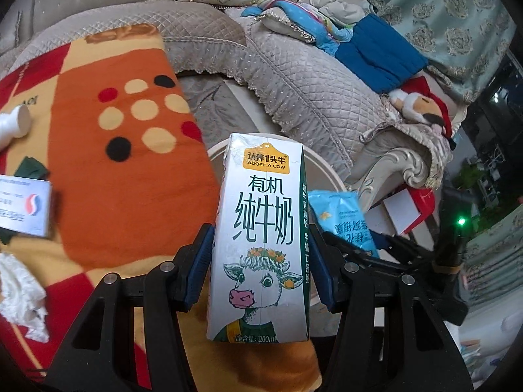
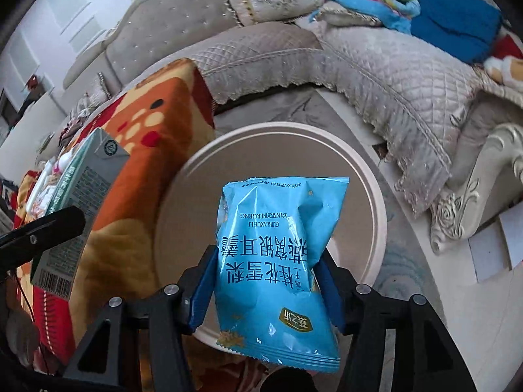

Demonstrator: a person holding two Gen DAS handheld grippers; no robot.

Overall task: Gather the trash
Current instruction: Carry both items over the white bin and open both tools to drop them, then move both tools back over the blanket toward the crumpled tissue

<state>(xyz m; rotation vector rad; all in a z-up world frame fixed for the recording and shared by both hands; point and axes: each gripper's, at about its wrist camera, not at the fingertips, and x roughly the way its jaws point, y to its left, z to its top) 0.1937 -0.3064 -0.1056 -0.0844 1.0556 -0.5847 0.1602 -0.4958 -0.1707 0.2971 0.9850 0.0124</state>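
Milk carton (image 1: 260, 238) — left claw (image 1: 260, 261)

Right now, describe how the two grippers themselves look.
Both match: the left gripper and right gripper have matte black angular frames with triangular cut-outs and round silver bolt heads, and their fingers carry blue pads. No cables or sleeves show.

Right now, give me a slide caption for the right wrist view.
Right gripper carrying a blue snack packet above the round bin.
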